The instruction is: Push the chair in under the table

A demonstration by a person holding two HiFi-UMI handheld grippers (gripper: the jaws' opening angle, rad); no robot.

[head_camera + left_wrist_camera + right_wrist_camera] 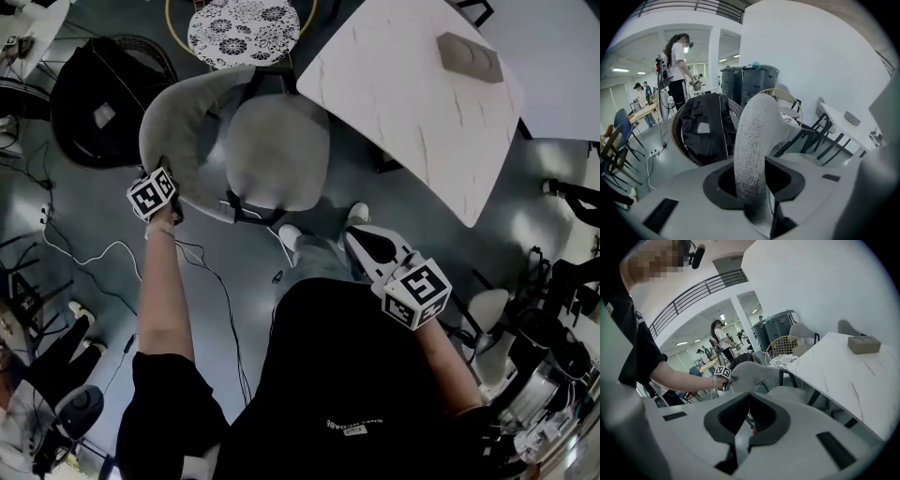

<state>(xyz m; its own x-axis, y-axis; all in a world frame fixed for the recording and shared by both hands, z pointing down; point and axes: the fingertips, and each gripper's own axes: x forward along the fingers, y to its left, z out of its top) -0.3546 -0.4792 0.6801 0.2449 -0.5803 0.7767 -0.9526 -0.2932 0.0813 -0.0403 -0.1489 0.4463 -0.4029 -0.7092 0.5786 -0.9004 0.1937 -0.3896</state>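
**Chair gripped by its back, push not yet made**
The grey upholstered chair (277, 150) stands pulled out just beside the white marble table (412, 103), so seemingly the whole push remains. The left gripper (172, 208) pinches the backrest (752, 136) rim, while the right gripper (367, 246) is pressed together and empty. Behind the chair, a wicker basket (677, 129) holds a black garment (705, 131).

Pinches the grey woven chair back (757, 126) between the dark pads of the left gripper (752, 187), upright and curving away from the jaws, with a black jacket (705, 131) draped over a wicker chair (676, 136) just behind, a white table (832, 112) at right and a person (677, 65) standing far left.
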